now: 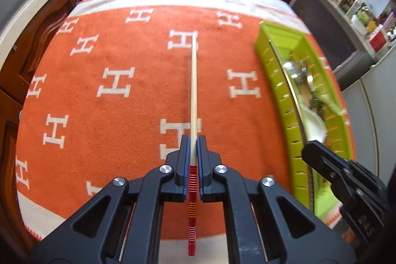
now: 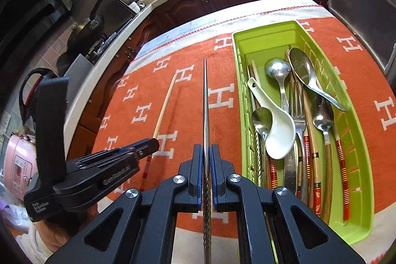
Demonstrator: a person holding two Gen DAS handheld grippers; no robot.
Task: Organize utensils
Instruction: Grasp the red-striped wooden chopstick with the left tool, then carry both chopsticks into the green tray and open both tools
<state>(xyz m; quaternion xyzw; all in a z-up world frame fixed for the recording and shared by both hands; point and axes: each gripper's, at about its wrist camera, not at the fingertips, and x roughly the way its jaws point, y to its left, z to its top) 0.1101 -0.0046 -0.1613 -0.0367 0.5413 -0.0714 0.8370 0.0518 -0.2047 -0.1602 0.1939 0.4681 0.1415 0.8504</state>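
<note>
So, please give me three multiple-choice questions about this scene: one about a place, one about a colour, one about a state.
1. Where does the white ceramic spoon lie?
A. on the orange cloth
B. in the green tray
C. on the counter

2. What colour is the banded end of the chopstick in the left gripper?
A. blue
B. green
C. red

3. What is the state of the right gripper?
A. shut on a metal chopstick
B. open and empty
C. shut on a fork

Answers:
1 B, it rests on the other cutlery inside the green tray.
2 C, red with thin light stripes shows between the gripper's arms.
3 A, the pads press on the metal chopstick with a twisted handle.
</note>
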